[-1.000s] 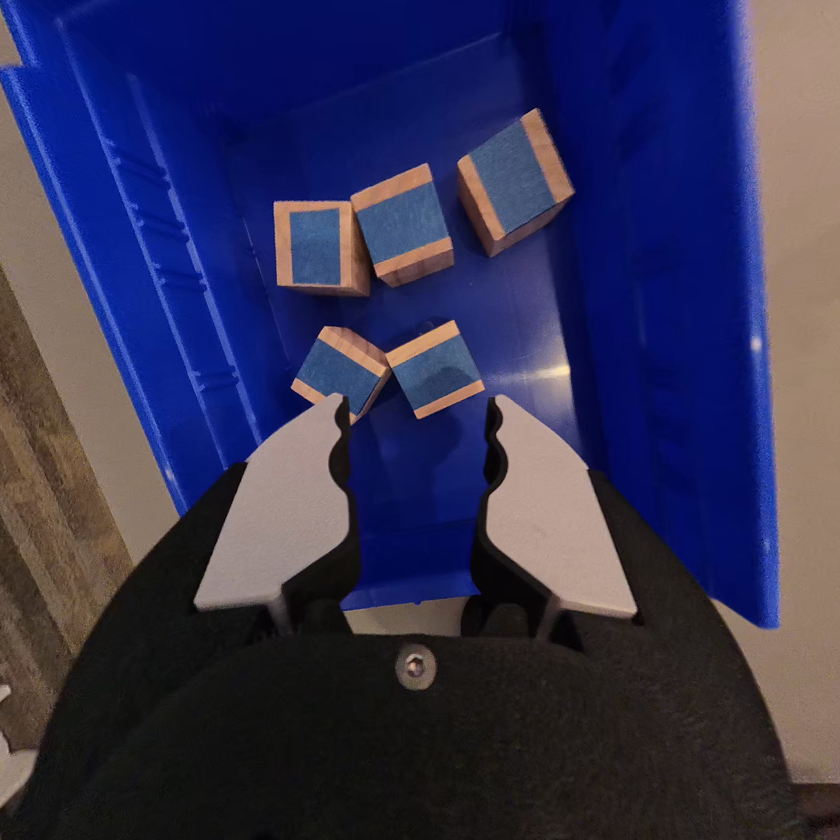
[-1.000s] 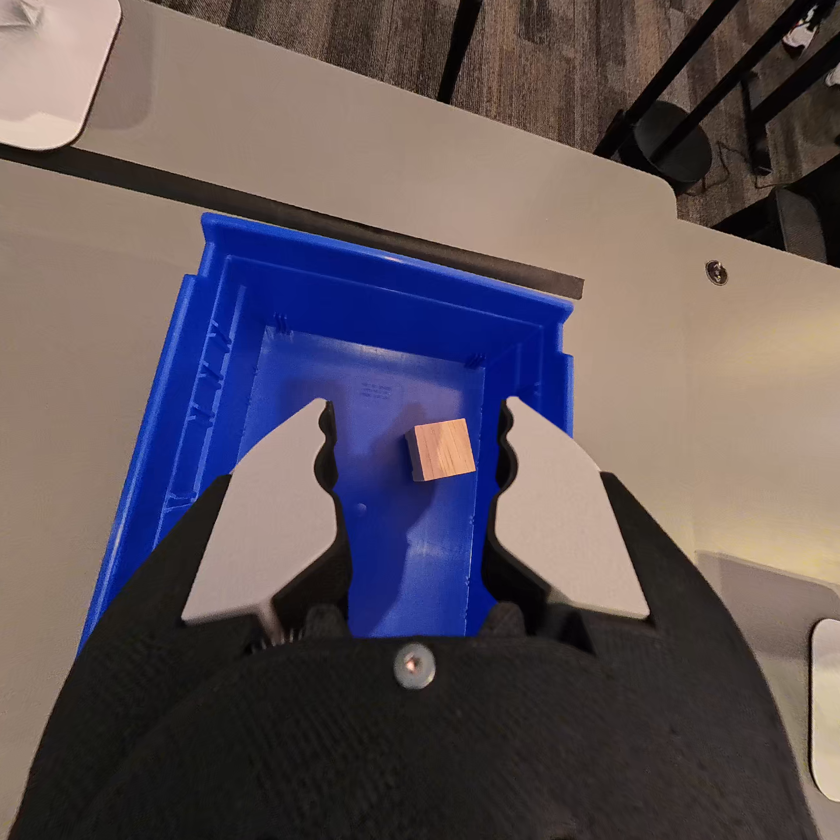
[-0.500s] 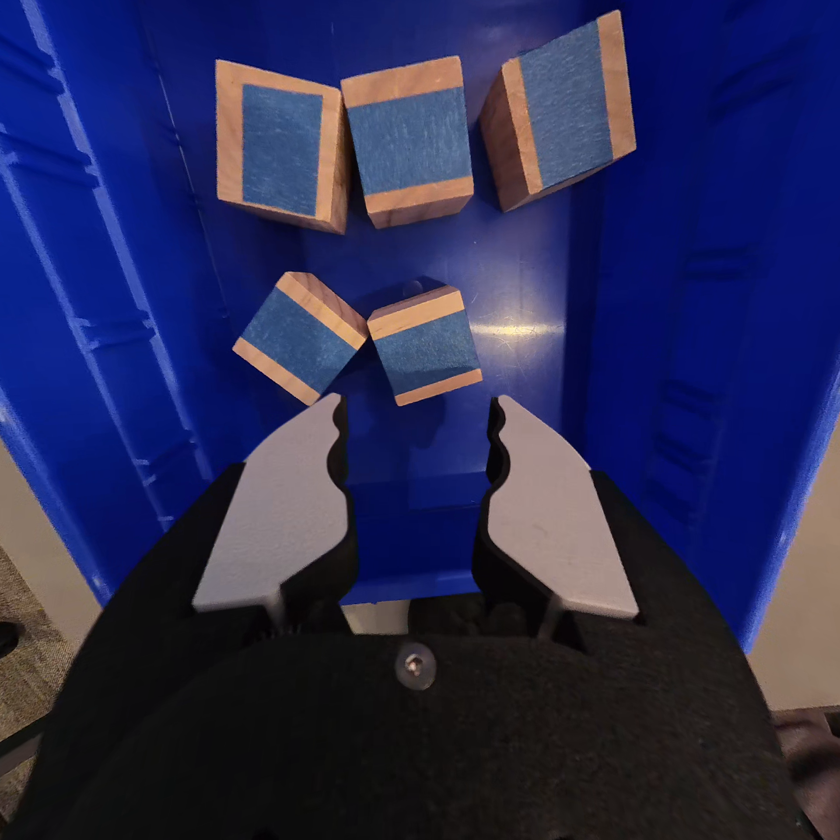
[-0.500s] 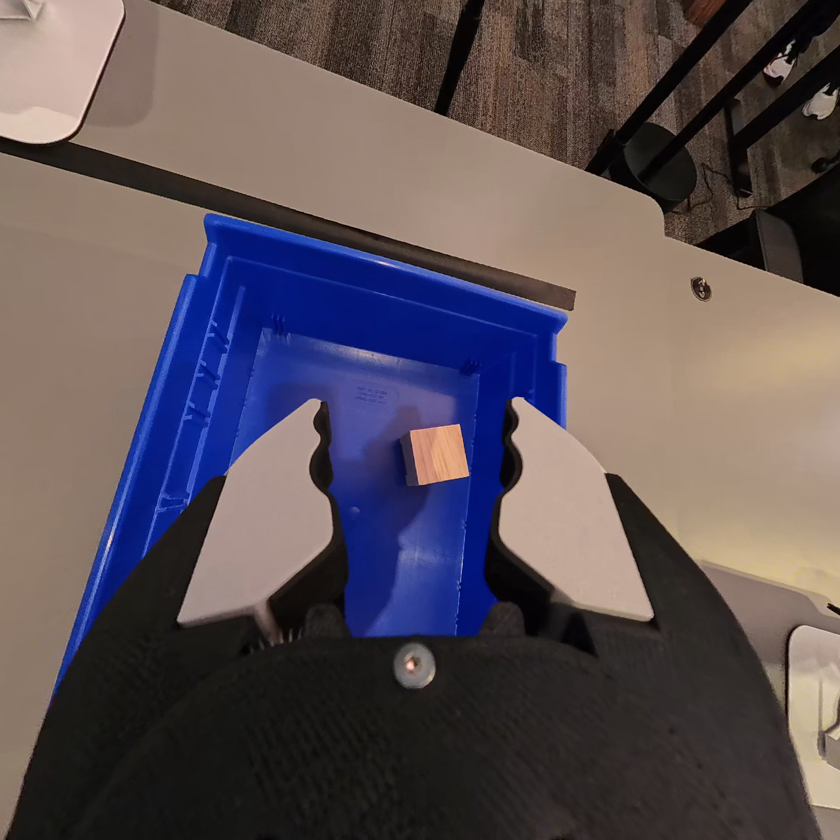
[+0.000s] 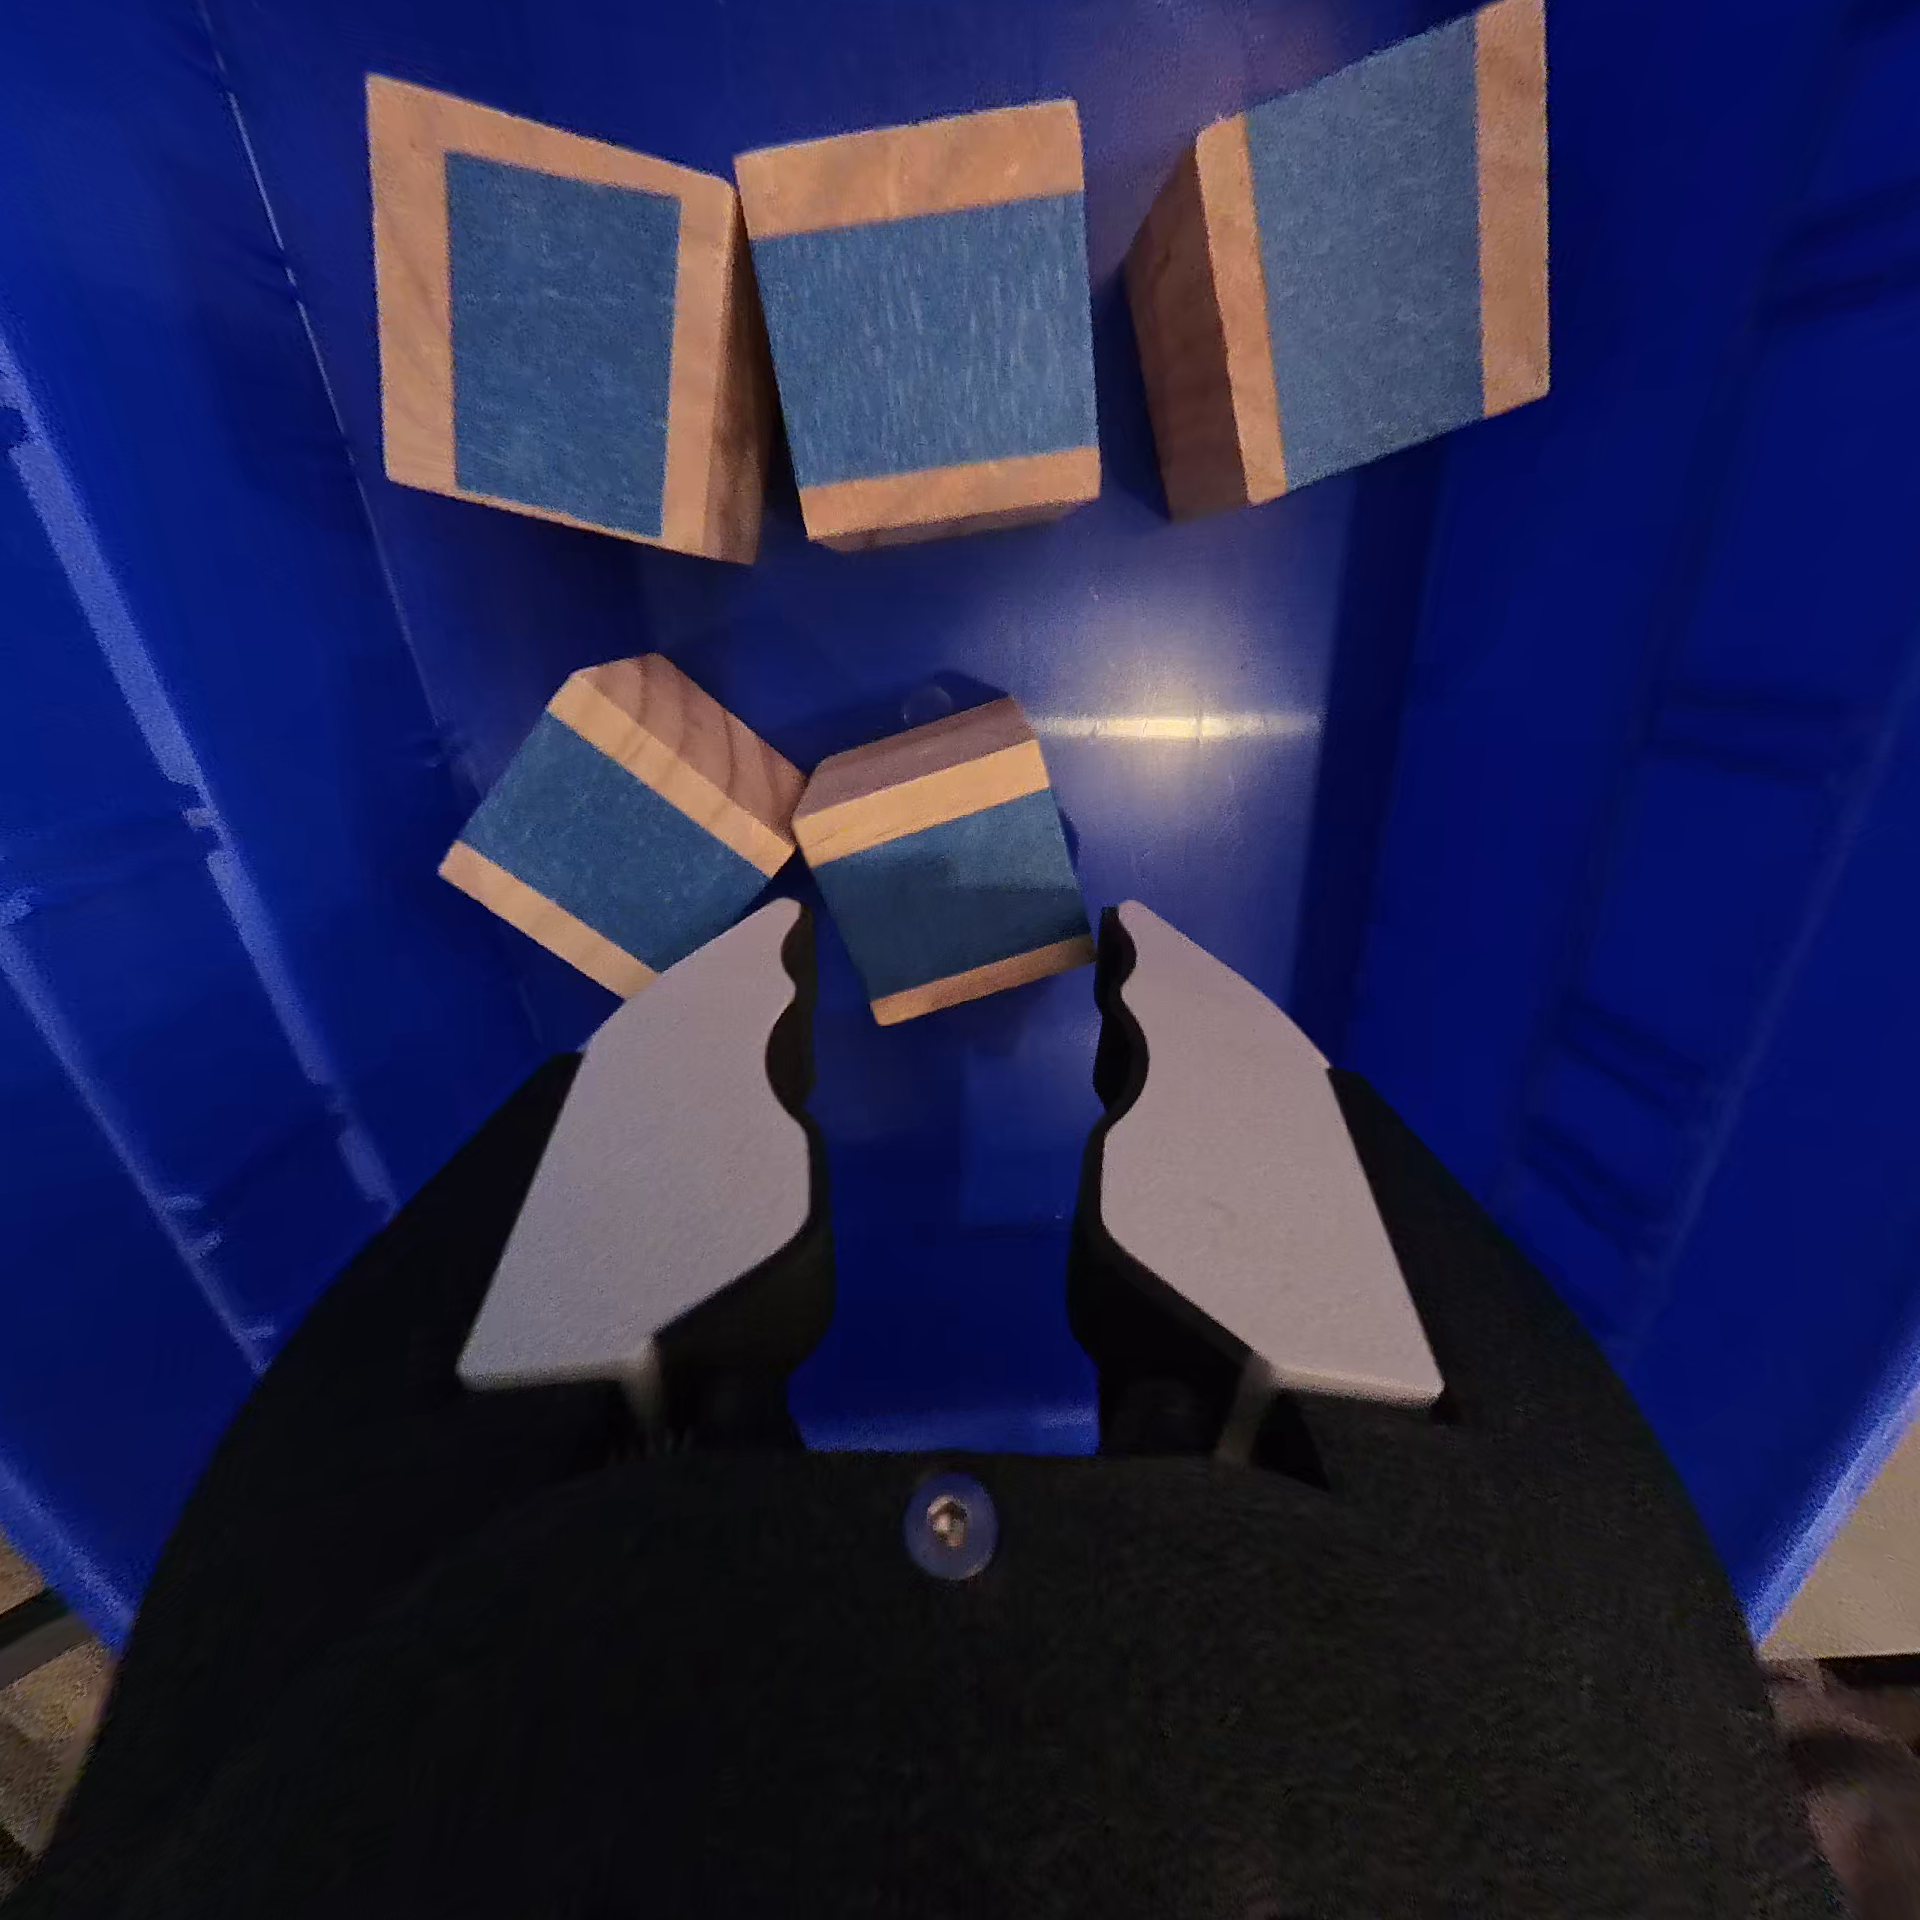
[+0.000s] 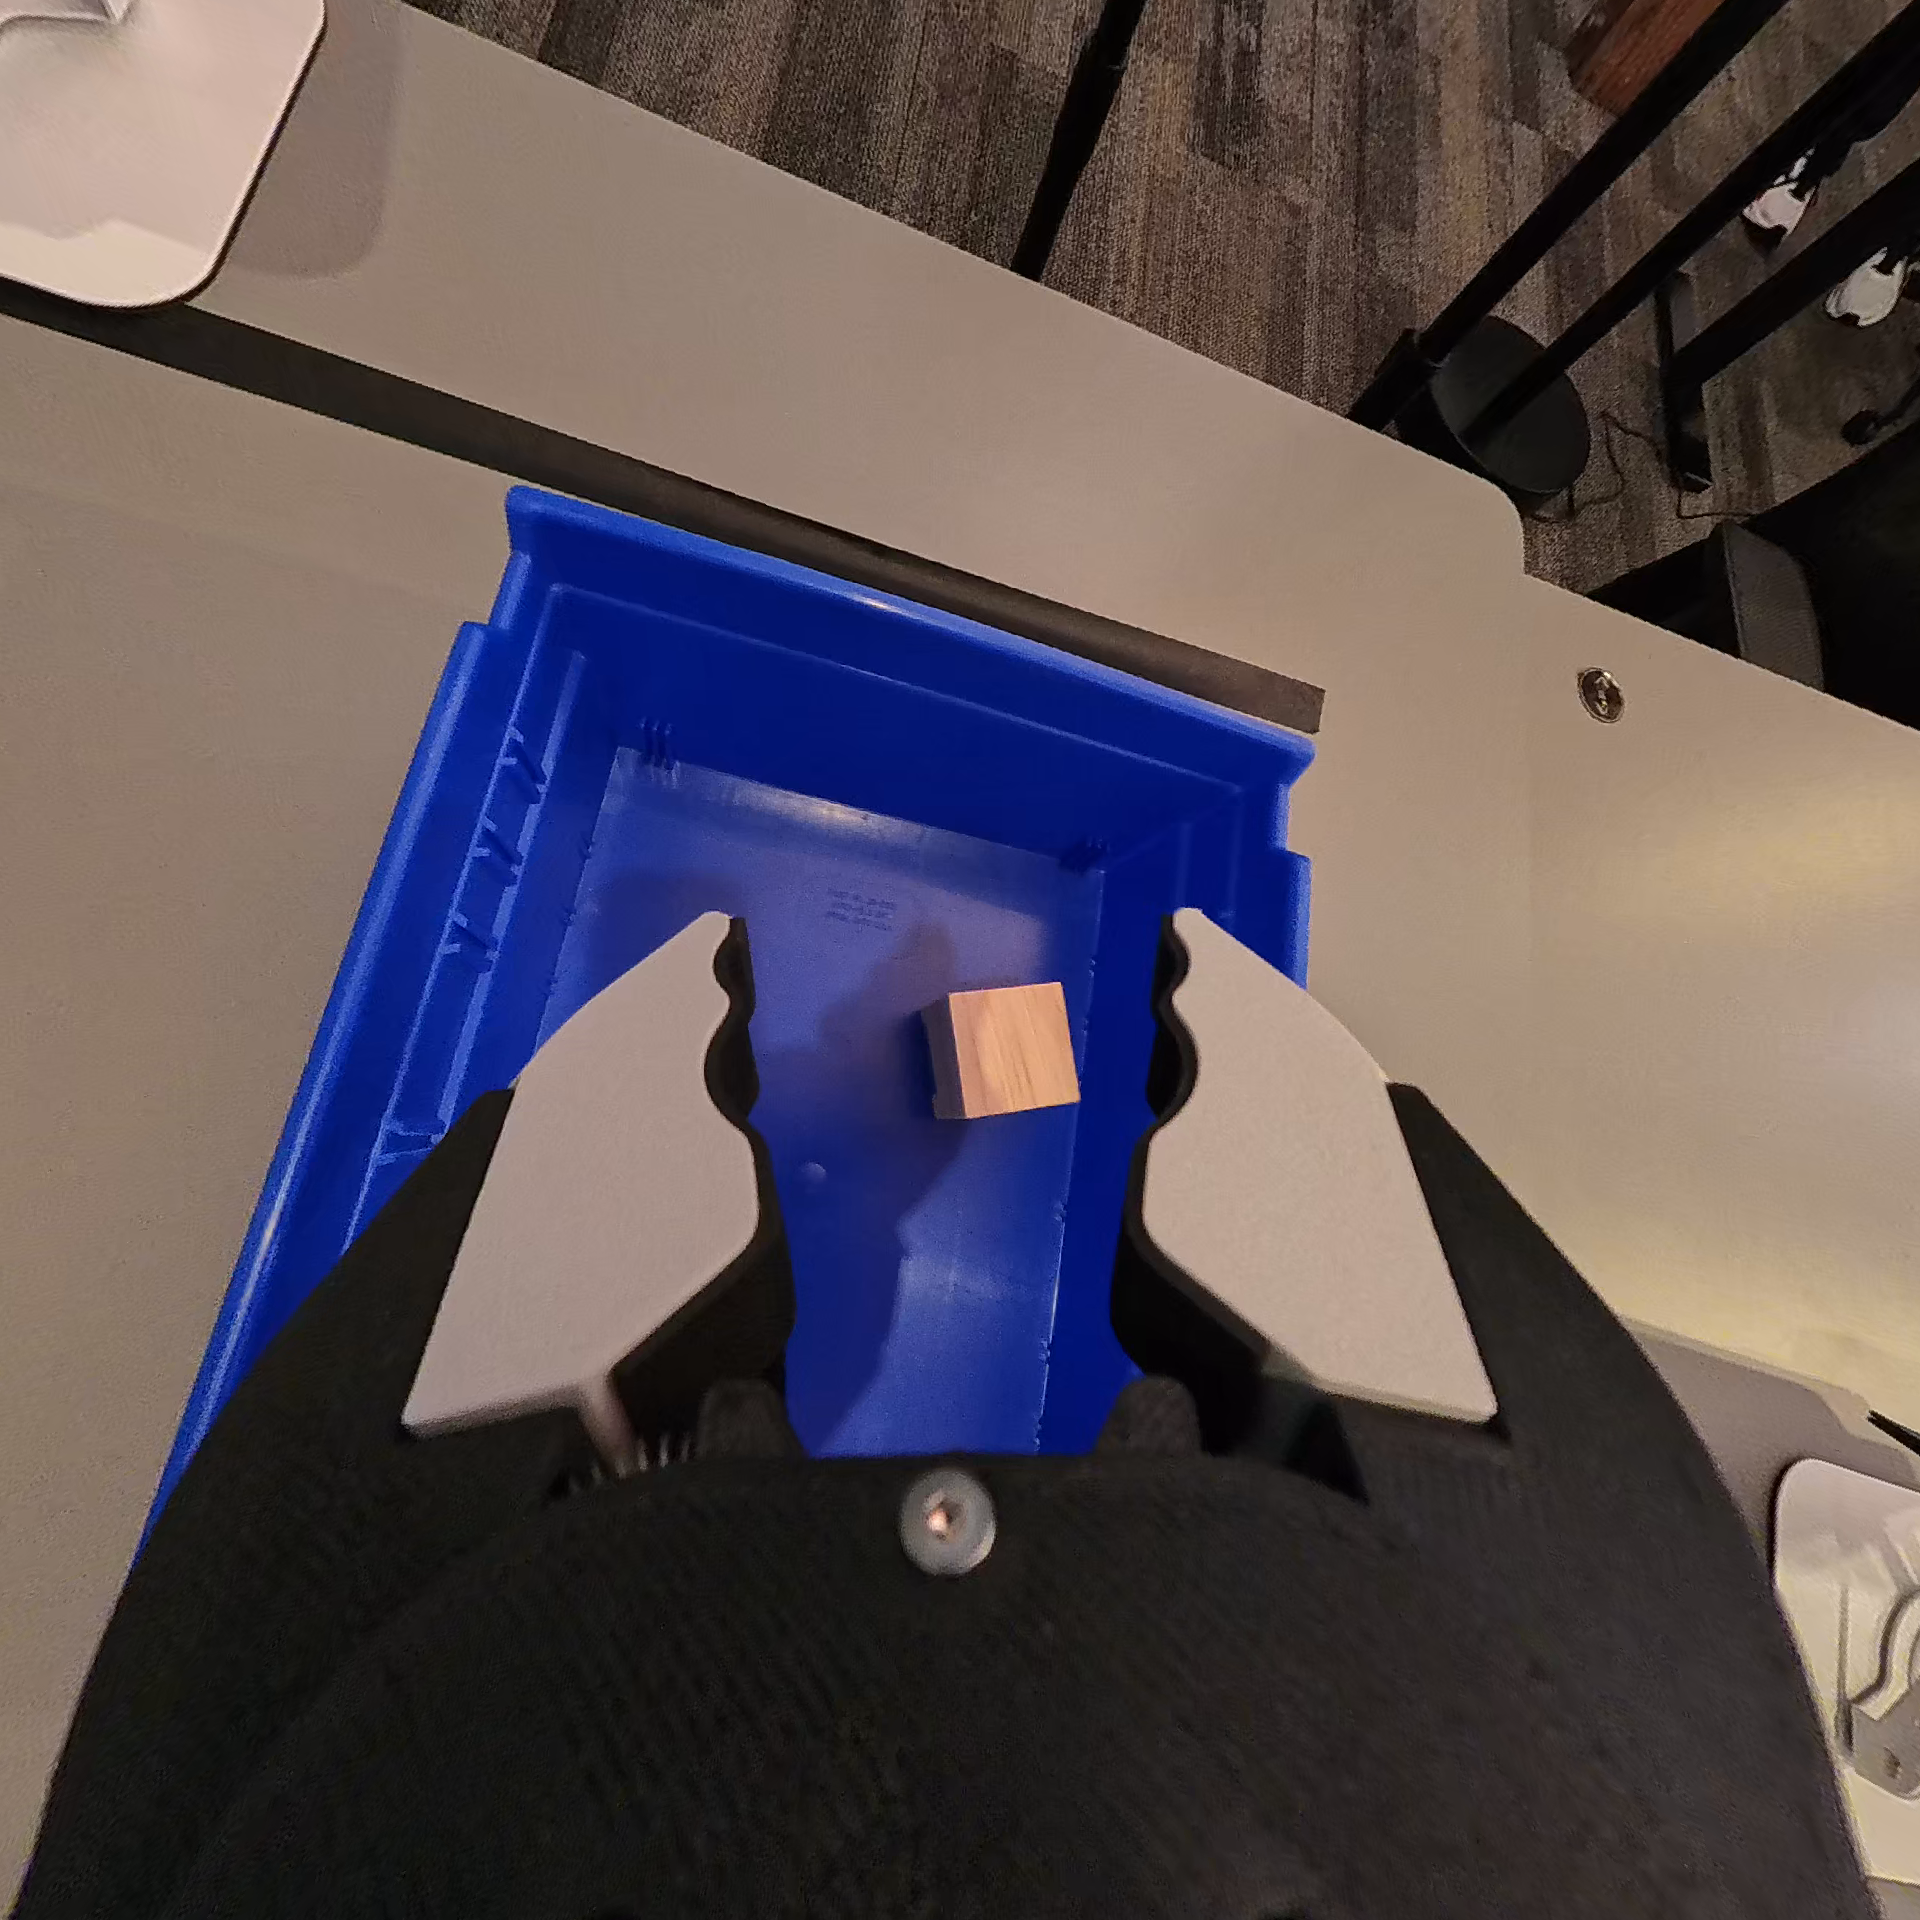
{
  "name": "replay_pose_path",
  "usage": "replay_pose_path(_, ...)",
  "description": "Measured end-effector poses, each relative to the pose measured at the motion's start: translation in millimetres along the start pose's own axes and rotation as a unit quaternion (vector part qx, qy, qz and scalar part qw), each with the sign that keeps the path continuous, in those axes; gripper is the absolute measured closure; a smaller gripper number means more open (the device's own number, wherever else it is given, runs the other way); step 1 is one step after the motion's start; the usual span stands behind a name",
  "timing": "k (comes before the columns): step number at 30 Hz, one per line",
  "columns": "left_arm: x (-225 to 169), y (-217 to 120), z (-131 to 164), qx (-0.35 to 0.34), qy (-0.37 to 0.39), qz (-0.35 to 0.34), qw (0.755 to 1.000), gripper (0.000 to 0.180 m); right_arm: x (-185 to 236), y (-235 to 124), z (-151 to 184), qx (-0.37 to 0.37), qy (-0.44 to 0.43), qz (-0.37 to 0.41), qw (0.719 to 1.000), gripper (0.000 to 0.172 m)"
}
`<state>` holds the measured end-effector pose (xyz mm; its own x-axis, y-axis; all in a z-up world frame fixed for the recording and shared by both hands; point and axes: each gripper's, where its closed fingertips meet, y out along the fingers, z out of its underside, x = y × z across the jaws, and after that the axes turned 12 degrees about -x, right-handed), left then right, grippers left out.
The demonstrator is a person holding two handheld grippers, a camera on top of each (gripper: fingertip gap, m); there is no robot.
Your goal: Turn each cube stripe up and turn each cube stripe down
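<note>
In the left wrist view, several wooden cubes with blue stripes facing up lie in a blue bin (image 5: 1558, 727). Three sit in a back row (image 5: 920, 343) and two lie nearer. My left gripper (image 5: 953, 914) is open and low in the bin. Its fingertips straddle the near edge of the near right cube (image 5: 940, 894). The right fingertip (image 5: 1127, 935) is at the cube's corner and the left pad stands clear of it. The near left cube (image 5: 623, 831) lies beside the left finger. My right gripper (image 6: 953, 920) is open and empty above a second blue bin (image 6: 894, 613). That bin holds one cube showing plain wood (image 6: 1003, 1049).
The second bin stands on a grey table (image 6: 1558, 1039) against a dark seam between two tabletops. A white object (image 6: 125, 135) lies at the far left, and another (image 6: 1849, 1610) at the right edge. Black stand legs (image 6: 1507, 405) rise from the floor beyond the table.
My left gripper has moved down and forward into the bin until its tips reach the near right cube, and its jaws have narrowed a little. The right gripper has hardly moved.
</note>
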<state>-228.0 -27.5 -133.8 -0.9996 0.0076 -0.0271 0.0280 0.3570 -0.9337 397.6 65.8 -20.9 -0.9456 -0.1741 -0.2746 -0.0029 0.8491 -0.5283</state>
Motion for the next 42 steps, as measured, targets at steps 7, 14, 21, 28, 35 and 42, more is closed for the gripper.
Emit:
replay_pose_path(7,4,8,-1,0.016,-0.001,-0.042,0.999,0.129,5,2,0,0.004,-0.011,-0.004,1.000,0.096)
replay_pose_path(14,9,12,-1,0.030,0.045,-0.091,0.994,0.131,9,3,0,0.006,-0.018,-0.006,1.000,0.096)
replay_pose_path(21,-9,-18,-15,-0.025,0.063,-0.014,0.998,0.131,-4,-15,-21,-0.031,-0.035,0.053,0.998,0.099)
replay_pose_path(28,-55,-131,-41,-0.224,0.039,0.248,0.942,0.133,71,-100,-130,-0.316,-0.106,0.019,0.943,0.100)
replay_pose_path(35,-159,-220,-35,-0.276,0.093,0.544,0.787,0.133,276,-175,-150,-0.524,-0.182,-0.221,0.802,0.099)
replay_pose_path(42,-241,-229,-9,-0.200,0.143,0.650,0.719,0.134,356,-199,-124,-0.559,-0.155,-0.315,0.751,0.089)
